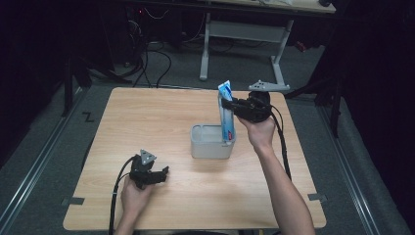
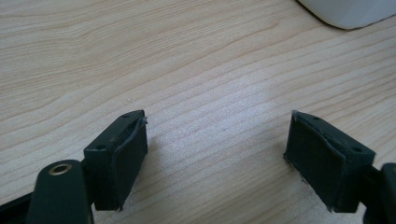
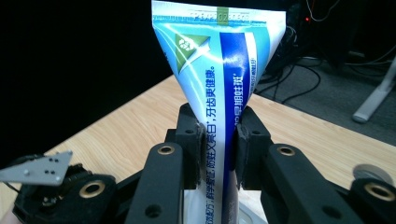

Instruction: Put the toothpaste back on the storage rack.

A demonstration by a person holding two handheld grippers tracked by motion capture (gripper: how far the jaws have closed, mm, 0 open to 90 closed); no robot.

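A blue and white toothpaste tube stands upright with its cap end down in the grey box at the table's middle. My right gripper is shut on the tube's upper part. In the right gripper view the pads squeeze the tube flat, its crimped end up. My left gripper rests on the table at the front left, pointing right. In the left gripper view it stands open over bare wood with nothing between its jaws.
The wooden table has free room around the grey box, whose white corner shows in the left gripper view. Behind the table stand a white desk frame and cables on the floor.
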